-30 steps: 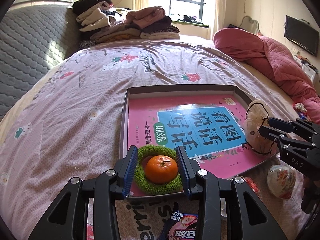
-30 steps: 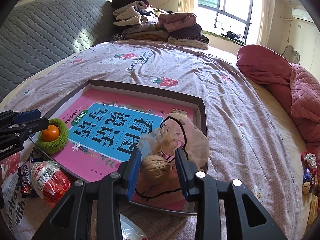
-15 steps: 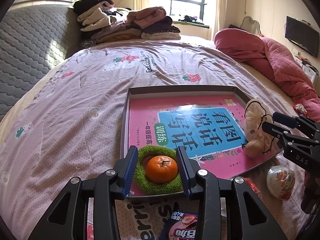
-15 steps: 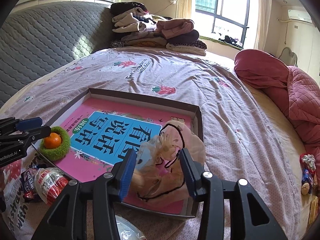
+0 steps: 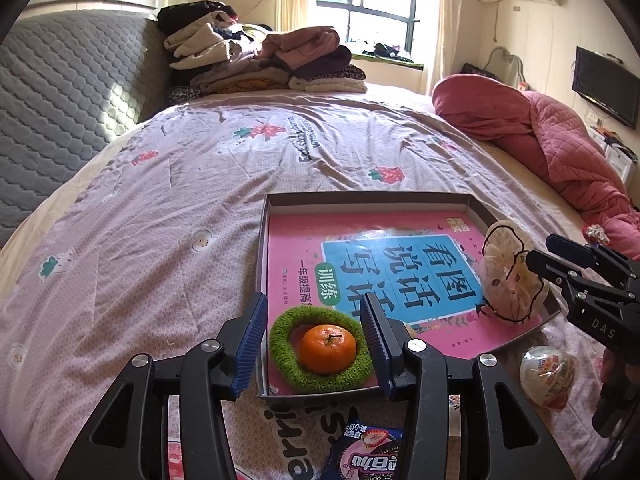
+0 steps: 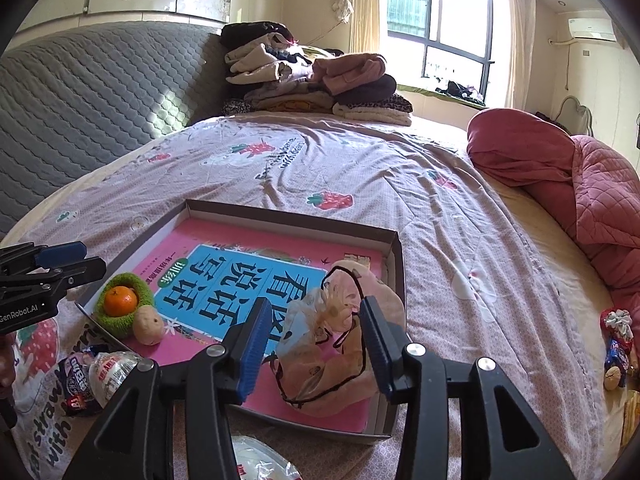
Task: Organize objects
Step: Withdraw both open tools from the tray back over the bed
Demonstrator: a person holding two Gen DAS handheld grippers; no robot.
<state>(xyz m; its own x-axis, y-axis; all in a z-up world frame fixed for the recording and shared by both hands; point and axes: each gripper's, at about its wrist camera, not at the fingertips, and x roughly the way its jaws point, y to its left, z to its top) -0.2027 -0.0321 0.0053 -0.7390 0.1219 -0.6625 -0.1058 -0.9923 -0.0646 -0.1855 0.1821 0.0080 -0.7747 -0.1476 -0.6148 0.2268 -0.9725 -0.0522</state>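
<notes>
A smooth round orange (image 5: 328,349) sits in a fuzzy green ring (image 5: 320,349) at the near left corner of the shallow cardboard tray (image 5: 360,199). My left claw (image 5: 314,341) is opening around them, pads clear. My right claw (image 6: 313,345) stands part-open astride a crinkly drawstring pouch (image 6: 340,332), gripping nothing.

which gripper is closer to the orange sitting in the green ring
Left. The left gripper straddles the orange and its green ring, jaws opening. The right gripper is across the tray, around the sheer pouch.
</notes>
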